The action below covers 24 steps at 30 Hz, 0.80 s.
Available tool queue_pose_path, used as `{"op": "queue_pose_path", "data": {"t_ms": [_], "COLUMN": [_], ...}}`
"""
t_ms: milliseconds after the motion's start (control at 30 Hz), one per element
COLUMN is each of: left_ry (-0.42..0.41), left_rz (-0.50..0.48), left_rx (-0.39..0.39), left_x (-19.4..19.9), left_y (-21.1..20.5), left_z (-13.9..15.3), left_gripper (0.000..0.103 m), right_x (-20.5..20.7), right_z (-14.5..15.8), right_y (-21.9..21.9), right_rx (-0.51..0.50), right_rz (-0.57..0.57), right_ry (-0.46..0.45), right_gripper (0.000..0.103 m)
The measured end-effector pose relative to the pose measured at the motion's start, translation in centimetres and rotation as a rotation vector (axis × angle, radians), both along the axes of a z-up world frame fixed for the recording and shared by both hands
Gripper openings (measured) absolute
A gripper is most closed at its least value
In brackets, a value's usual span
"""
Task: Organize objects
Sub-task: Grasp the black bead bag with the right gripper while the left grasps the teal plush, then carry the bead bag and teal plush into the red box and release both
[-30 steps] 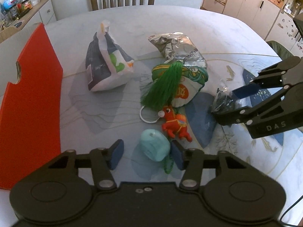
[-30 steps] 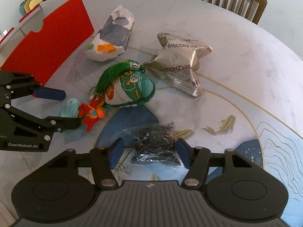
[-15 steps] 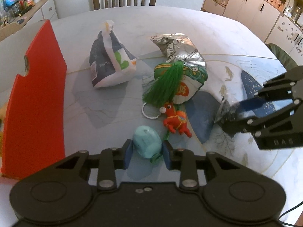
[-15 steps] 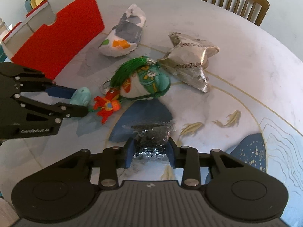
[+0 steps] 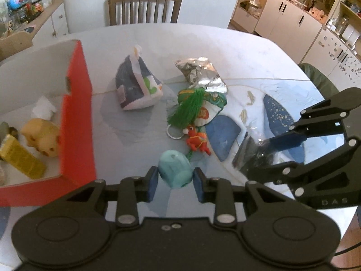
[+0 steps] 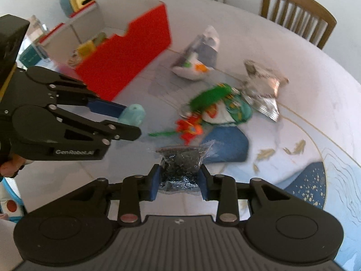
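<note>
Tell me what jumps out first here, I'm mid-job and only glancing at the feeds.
The big red box at the table's left edge, already holding a few items. Then both grippers loaded: left gripper clamps a pale teal toy, right gripper grips a dark crinkly packet.

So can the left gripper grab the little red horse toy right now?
Probably not yet. The left gripper is already shut on the teal toy, so its fingers are full. The red horse toy lies in the open just ahead, with nothing covering it, once the teal toy is dropped off.
</note>
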<state>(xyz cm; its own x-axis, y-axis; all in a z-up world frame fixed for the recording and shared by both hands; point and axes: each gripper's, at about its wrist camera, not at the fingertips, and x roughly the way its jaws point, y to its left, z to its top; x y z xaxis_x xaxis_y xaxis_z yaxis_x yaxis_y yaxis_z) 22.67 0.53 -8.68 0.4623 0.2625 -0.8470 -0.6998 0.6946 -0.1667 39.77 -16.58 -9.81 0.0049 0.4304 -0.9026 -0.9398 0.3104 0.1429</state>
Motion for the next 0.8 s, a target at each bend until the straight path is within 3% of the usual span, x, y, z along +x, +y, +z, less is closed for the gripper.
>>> {"op": "queue_pose_path", "data": {"t_ms": [300,467,800], "left_ry": [-0.031,-0.047,-0.013], "left_rz": [0.048,0.101,0.194], "left_rx": [0.028,0.093,0.142], "left_x": [-5.4,-9.3,-16.1], "left_y": [1.8,3.5,8.9], "left_z": [4.0,6.1,6.8], "left_gripper": [0.032,0.032,0.032], "right_x": [-3.9,-5.9,-8.9], "right_z": [4.7,6.8,8.5], "right_y": [4.3,8.0,16.7], "right_rx": [0.017,0.050,0.077], "right_rz": [0.097,0.150,0.226], "right_ry": [-0.004,-0.015,-0.055], "right_gripper": [0.034,0.034,0.034]}}
